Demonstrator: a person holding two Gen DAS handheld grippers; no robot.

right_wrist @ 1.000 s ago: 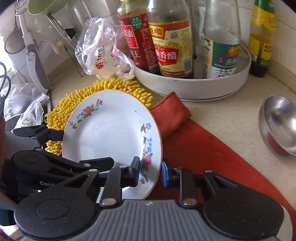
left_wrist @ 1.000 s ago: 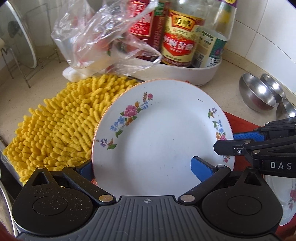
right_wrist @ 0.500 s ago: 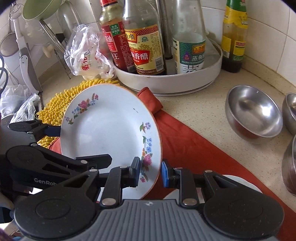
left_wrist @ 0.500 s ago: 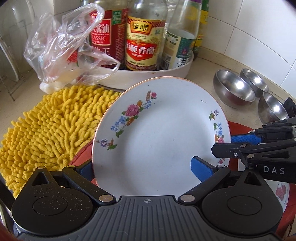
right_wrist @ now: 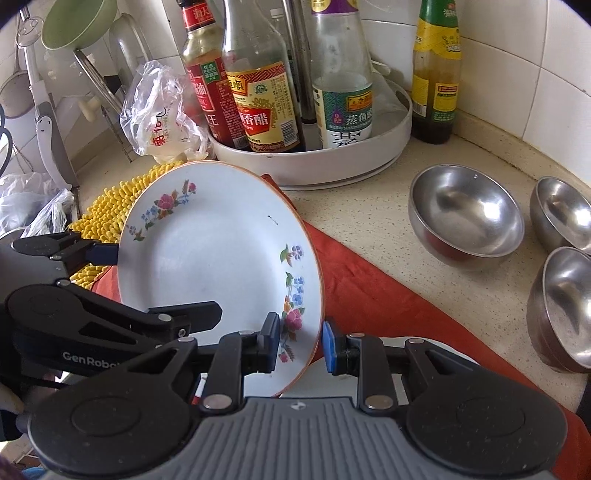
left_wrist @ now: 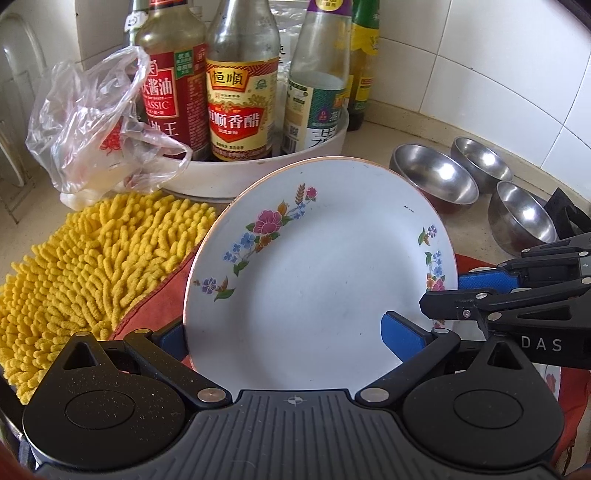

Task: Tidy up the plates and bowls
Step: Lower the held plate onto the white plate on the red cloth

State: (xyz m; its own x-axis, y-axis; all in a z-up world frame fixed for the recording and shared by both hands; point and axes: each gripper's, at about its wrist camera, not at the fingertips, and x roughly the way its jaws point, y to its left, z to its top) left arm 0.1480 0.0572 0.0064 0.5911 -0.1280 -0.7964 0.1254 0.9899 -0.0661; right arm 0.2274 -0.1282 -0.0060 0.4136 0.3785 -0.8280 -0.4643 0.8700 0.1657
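Observation:
A white plate with flower prints (left_wrist: 314, 280) (right_wrist: 210, 254) hangs tilted above the red cloth (right_wrist: 373, 291), held from two sides. My left gripper (left_wrist: 288, 332) (right_wrist: 157, 284) is shut on its left part, one blue pad behind the plate and one in front. My right gripper (right_wrist: 301, 345) (left_wrist: 458, 291) is shut on its right rim. A second white plate (left_wrist: 546, 376) lies on the cloth under the right gripper, mostly hidden. Three steel bowls (right_wrist: 465, 210) (right_wrist: 561, 210) (right_wrist: 565, 306) stand on the counter to the right.
A white round tray (right_wrist: 369, 162) with several sauce bottles stands at the back, against the tiled wall. A yellow shaggy mat (left_wrist: 92, 266) and a clear plastic bag (left_wrist: 92, 136) lie to the left. A wire rack with a green bowl (right_wrist: 74, 22) is at the far left.
Both grippers have carried the plate to the right along the counter. The yellow mat has slid off to the left and the steel bowls have come closer.

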